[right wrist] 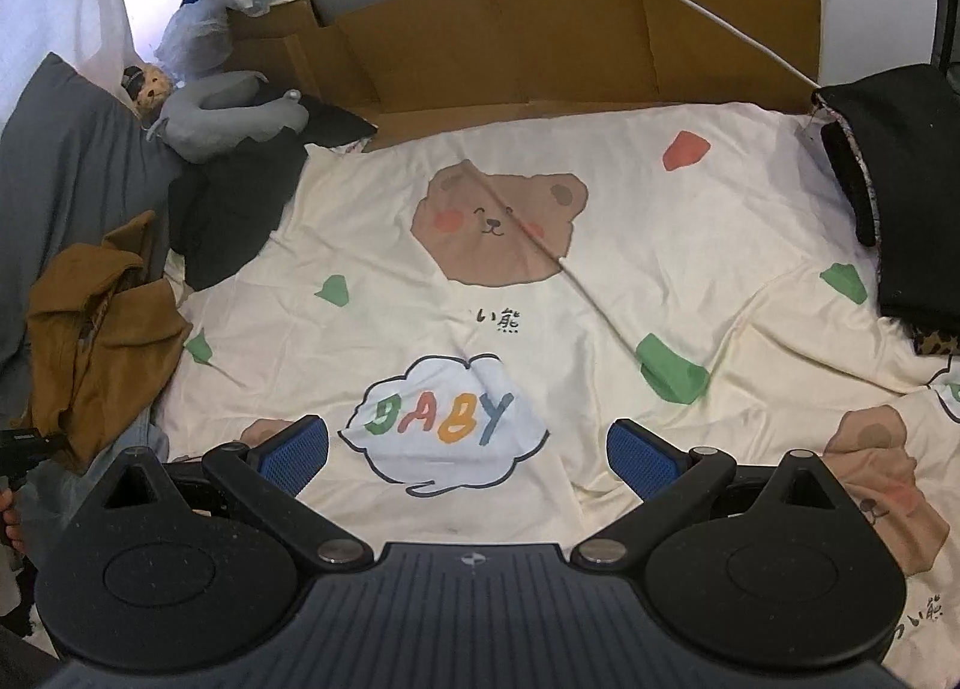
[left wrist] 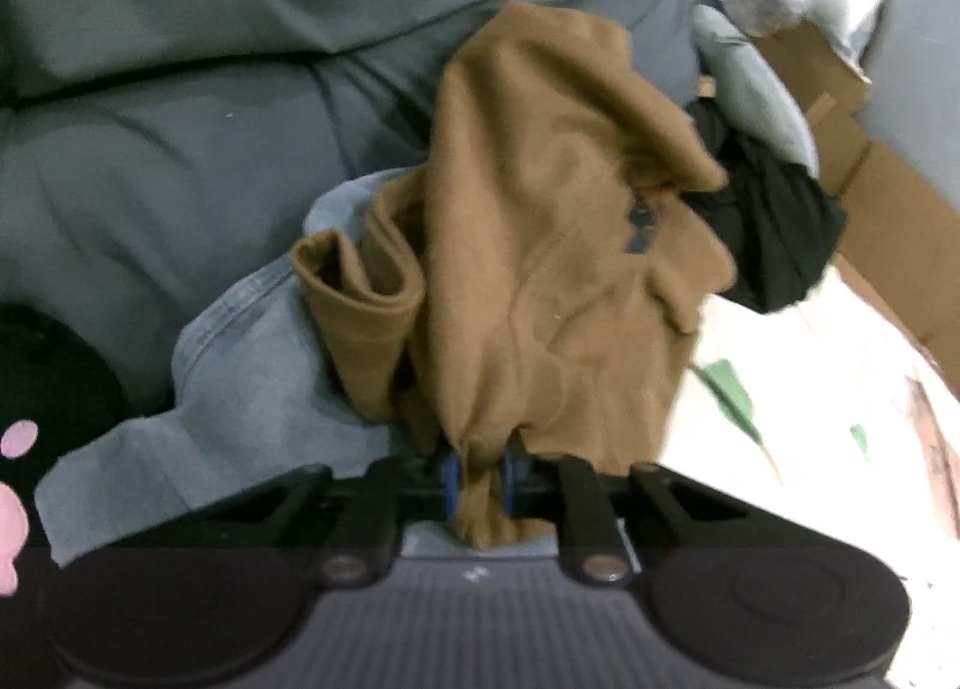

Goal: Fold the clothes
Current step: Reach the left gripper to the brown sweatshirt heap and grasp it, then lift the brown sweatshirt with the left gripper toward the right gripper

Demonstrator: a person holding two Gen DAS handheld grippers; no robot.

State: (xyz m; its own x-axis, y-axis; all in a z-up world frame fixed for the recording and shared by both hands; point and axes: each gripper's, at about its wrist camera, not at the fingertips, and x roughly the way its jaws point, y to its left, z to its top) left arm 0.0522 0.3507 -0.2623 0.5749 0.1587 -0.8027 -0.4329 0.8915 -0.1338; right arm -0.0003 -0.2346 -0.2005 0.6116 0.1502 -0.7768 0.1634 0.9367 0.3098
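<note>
Brown garment (left wrist: 540,245) is lying crumpled over blue jeans (left wrist: 252,365), its edge being pinched by the left gripper (left wrist: 480,482); the right gripper (right wrist: 468,452) is hovering, fingers spread, over the bear-print sheet (right wrist: 690,245).

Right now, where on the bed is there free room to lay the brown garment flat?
Free: the cream sheet around the bear print and BABY cloud, under the open right gripper. Crowded: the left edge, where the left gripper pinches the brown garment beside black clothes.
</note>
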